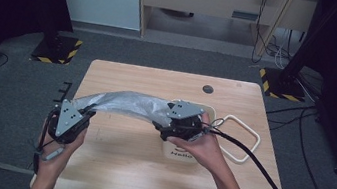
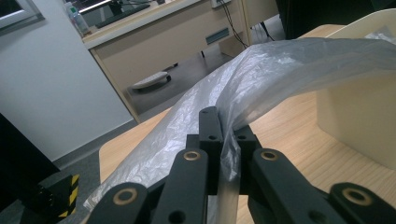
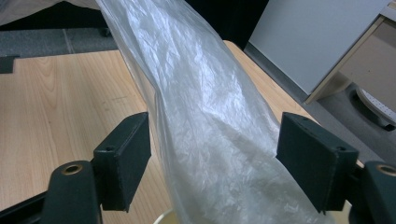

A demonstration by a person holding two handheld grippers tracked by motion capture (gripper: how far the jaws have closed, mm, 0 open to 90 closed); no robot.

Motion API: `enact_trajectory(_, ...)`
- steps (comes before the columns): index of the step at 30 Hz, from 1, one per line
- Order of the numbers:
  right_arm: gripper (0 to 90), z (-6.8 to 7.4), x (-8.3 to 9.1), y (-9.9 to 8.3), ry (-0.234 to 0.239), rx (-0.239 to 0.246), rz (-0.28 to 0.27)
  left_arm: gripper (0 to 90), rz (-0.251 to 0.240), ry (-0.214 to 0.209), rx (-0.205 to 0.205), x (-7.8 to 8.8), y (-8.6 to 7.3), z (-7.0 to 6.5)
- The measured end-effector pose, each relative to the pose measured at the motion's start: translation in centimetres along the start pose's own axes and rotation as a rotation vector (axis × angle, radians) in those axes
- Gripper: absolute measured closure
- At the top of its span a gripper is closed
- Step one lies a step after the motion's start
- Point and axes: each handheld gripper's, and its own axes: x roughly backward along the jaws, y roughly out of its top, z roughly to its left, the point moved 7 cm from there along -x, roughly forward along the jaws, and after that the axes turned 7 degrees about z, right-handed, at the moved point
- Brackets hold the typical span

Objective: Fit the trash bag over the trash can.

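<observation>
A clear plastic bag stretches in a sagging band above the desk, running from the left gripper near the desk's left edge to the right gripper right of the desk's middle.

The left gripper's jaws are clenched on one end of the bag; in the left gripper view the thin film is pinched between the two black jaws and fans out beyond them toward a cream bin. The person's left hand holds this gripper just over the left edge of the desk.

The right gripper's jaws stand released: in the right gripper view the bag passes between the two pads with a gap on either side, so neither pad presses on it. The right hand holds the gripper over the cream bin, which stands on the desk toward its right half. The lower end of the bag drops toward the bin's mouth.

A cream rectangular frame lies flat on the desk just beside the bin, near the right edge. A dark round mark sits near the far edge.
</observation>
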Motion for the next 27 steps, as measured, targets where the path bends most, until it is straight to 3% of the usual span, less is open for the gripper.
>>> enact_trajectory(12, 30.0, -0.5, 0.1, -0.2, -0.009, -0.008, 0.001, 87.2, 0.007, -0.025, -0.027, -1.1, 1.1, -0.8)
enact_trajectory(27, 35.6, -0.4, 0.6, 0.1, 0.002, 0.003, -0.009, 87.3, 0.017, -0.066, -0.06, -2.8, 2.8, -2.7)
